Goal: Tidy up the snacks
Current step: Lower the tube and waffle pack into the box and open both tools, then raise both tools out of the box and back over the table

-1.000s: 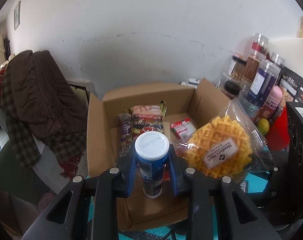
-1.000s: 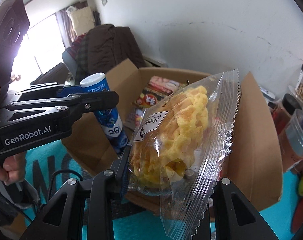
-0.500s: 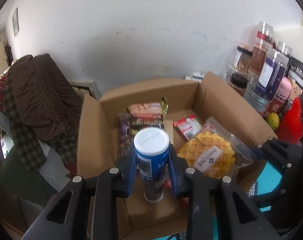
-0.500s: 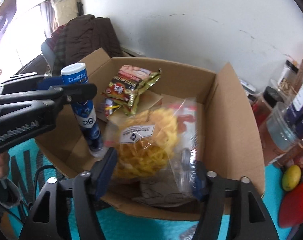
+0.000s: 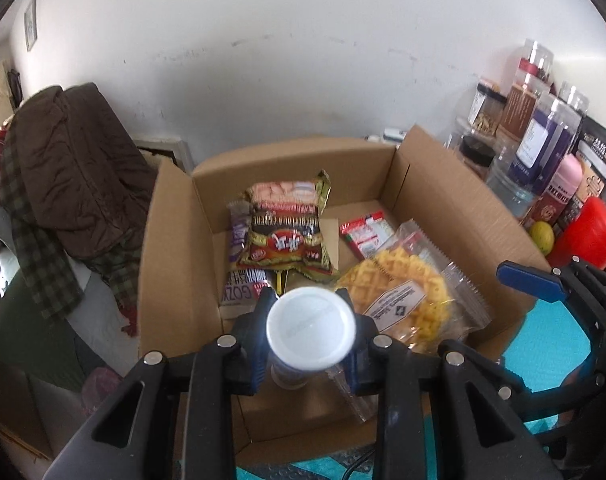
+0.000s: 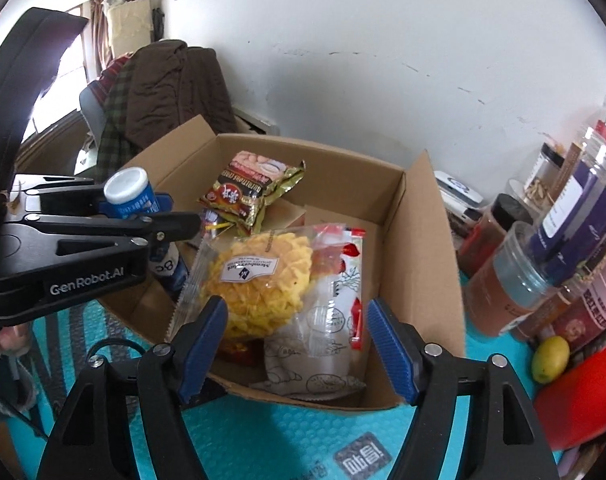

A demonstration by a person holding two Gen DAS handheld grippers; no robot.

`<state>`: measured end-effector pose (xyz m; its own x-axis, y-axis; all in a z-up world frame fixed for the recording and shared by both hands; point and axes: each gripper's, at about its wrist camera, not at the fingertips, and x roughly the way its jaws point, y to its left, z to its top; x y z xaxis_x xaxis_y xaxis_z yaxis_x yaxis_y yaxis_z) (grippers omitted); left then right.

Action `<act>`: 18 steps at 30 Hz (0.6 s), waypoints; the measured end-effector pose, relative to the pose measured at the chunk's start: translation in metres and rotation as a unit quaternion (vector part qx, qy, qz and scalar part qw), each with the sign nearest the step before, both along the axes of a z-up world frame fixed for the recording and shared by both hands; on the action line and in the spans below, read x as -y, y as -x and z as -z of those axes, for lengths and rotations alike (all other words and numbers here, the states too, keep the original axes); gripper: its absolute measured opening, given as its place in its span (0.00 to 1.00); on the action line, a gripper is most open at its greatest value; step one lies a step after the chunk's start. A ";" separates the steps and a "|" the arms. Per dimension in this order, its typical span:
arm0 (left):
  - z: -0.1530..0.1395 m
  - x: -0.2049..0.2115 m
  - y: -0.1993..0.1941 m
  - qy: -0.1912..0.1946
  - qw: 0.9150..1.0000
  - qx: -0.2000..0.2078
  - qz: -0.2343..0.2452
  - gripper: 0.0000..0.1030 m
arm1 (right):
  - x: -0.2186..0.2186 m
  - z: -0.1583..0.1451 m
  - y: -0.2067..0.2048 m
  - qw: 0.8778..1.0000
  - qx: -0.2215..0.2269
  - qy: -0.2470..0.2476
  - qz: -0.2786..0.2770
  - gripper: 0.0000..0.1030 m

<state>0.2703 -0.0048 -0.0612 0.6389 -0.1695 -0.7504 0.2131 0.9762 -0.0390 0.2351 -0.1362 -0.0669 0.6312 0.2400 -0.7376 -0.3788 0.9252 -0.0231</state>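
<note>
Left tongs [image 5: 307, 344] are clamped tight around a blue tube [image 5: 311, 330] with a white cap, holding it upright over the near-left part of the box [image 5: 175, 264]. From the right wrist view the tube [image 6: 135, 196] sits between the left tongs' [image 6: 151, 220] blue pads, its lower end down inside the box [image 6: 423, 264].

Right tongs [image 6: 297, 344] are spread wide with nothing in them, hanging just over the near edge of the box. The waffle bag [image 6: 263, 276] lies in the box right past them, not touching either pad, resting partly on a white pastry bag [image 6: 319, 348] and a red-and-white packet [image 6: 353, 268].

Further back in the box there's a gold noodle pack [image 5: 289, 232] leaning on a purple wrapper [image 5: 239, 232]. The box sits on a teal mat [image 6: 263, 432] on the counter. Off to the right: jars [image 6: 543, 248], a lemon [image 6: 550, 358] and something red [image 6: 583, 400]. A brown coat [image 5: 71, 160] hangs behind on the left.
</note>
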 end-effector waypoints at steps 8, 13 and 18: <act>-0.037 0.002 0.024 0.005 0.998 0.054 -0.009 0.59 | 0.009 -0.026 0.015 1.000 0.029 -0.004 0.008 0.77; -0.062 0.003 0.040 0.010 0.997 0.082 -0.013 0.61 | 0.015 -0.045 0.026 0.999 0.050 -0.008 0.015 0.77; -0.084 0.004 0.061 0.011 0.994 0.105 -0.016 0.61 | 0.021 -0.068 0.043 0.997 0.076 -0.014 0.020 0.77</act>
